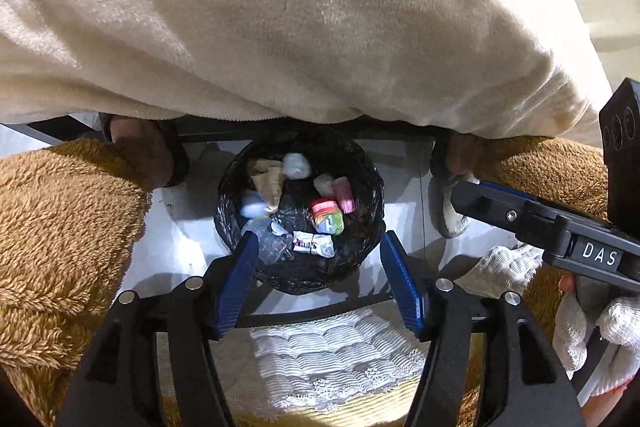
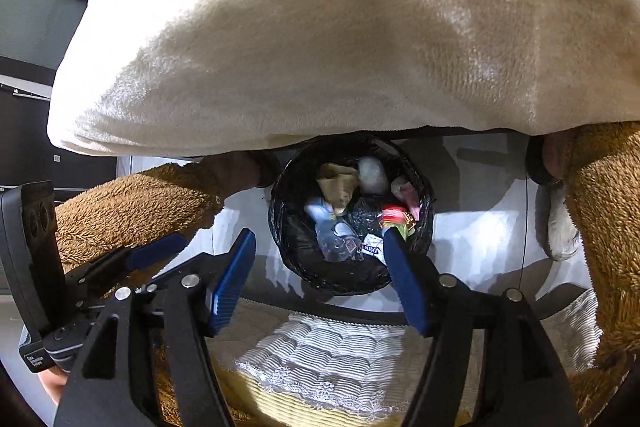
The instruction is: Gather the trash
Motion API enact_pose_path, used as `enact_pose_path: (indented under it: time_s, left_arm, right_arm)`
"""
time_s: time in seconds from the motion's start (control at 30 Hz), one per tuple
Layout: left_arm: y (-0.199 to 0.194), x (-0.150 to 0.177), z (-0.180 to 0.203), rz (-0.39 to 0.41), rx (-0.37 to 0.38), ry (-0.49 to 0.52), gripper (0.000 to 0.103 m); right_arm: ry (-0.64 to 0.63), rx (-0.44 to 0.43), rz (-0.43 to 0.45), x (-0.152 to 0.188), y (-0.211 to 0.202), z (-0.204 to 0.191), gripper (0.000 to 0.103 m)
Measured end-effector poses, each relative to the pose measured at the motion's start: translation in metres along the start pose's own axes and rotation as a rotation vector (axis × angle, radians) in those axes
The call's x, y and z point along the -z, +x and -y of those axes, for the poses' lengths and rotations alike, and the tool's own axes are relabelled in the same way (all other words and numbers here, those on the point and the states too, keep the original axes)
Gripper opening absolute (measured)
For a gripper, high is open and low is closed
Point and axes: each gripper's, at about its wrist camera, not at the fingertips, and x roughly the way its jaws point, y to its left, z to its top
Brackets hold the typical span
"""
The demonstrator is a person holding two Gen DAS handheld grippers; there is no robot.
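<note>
Bin [image 1: 300,211] sits on the pale floor below the left gripper [image 1: 316,259], jaws apart and empty, wrappers [image 1: 314,242] and crumpled bits already inside; a drop looks just done

Right view: right gripper [image 2: 320,251] hangs over the bin [image 2: 352,211], also parted, holding nothing. Next move, I judge, calls for finding more trash

A cream blanket [image 1: 304,27] fills the upper part of both wrist views and hides everything behind it, its fringe covering the far rim of the black-lined trash bin [image 1: 298,279]. The print on the white wrapper [image 1: 314,243] in the bin is too small to read, and in the right wrist view a blue finger covers part of it. The frame edges cut off the brown fleece legs [image 1: 60,227] and the gloved hand [image 1: 592,323].
</note>
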Motion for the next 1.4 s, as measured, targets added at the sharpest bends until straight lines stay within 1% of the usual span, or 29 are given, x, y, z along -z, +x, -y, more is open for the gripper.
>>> enact_pose_path:
  time_s: [0.13,0.23,0.33,0.5,0.57,0.6,0.7,0.77,0.87,0.9,0.97,1.03,1.1,1.17,1.2,1.27,1.33,1.4]
  left_arm:
    - [-0.011,0.002,0.0,0.04,0.013,0.003,0.061]
    - [-0.023,0.006,0.004,0.098,0.003,0.024,0.061]
    - [-0.035,0.013,0.014,0.162,-0.015,0.073,0.061]
    - [-0.061,0.025,0.026,0.275,0.007,0.135,0.061]
    - [-0.076,0.03,0.03,0.338,0.02,0.164,0.067]
    - [-0.084,0.033,0.031,0.369,0.028,0.172,0.069]
    - [-0.108,0.035,0.03,0.444,0.05,0.189,0.069]
    - [-0.126,0.032,0.027,0.498,0.051,0.196,0.069]
    - [-0.149,0.027,0.028,0.579,0.043,0.211,0.07]
    - [-0.157,0.025,0.028,0.606,0.04,0.216,0.073]
    - [-0.174,0.019,0.029,0.655,0.043,0.235,0.075]
    - [-0.19,0.013,0.032,0.699,0.036,0.263,0.075]
    - [-0.203,0.007,0.035,0.733,0.029,0.283,0.076]
    - [-0.214,-0.001,0.037,0.759,0.027,0.3,0.081]
    - [-0.219,-0.004,0.037,0.772,0.023,0.305,0.085]
    - [-0.227,-0.01,0.036,0.802,0.029,0.319,0.088]
    - [-0.23,-0.015,0.036,0.828,0.034,0.326,0.096]
    - [-0.231,-0.02,0.036,0.853,0.033,0.335,0.096]
  right_arm:
    - [-0.017,-0.014,0.032,0.002,-0.011,-0.001,0.066]
    - [-0.047,-0.004,0.072,0.008,-0.02,-0.005,0.066]
    - [-0.079,-0.02,0.117,0.015,-0.031,-0.011,0.066]
    - [-0.173,-0.036,0.287,0.029,-0.069,-0.024,0.066]
    - [-0.197,-0.029,0.352,0.035,-0.082,-0.027,0.067]
    - [-0.206,-0.028,0.389,0.037,-0.091,-0.028,0.069]
    - [-0.222,-0.027,0.473,0.039,-0.112,-0.03,0.071]
    - [-0.25,-0.008,0.53,0.038,-0.126,-0.034,0.071]
    - [-0.306,0.011,0.609,0.033,-0.149,-0.042,0.076]
    - [-0.323,0.019,0.627,0.032,-0.154,-0.044,0.076]
    - [-0.361,0.038,0.685,0.03,-0.17,-0.049,0.076]
    - [-0.399,0.048,0.736,0.027,-0.184,-0.053,0.077]
    - [-0.434,0.056,0.775,0.022,-0.197,-0.056,0.08]
    - [-0.465,0.073,0.812,0.015,-0.21,-0.059,0.08]
    - [-0.472,0.079,0.827,0.013,-0.213,-0.06,0.085]
    - [-0.488,0.069,0.862,0.006,-0.223,-0.062,0.099]
    - [-0.497,0.074,0.878,0.001,-0.231,-0.062,0.099]
    - [-0.521,0.094,0.878,-0.008,-0.233,-0.065,0.099]
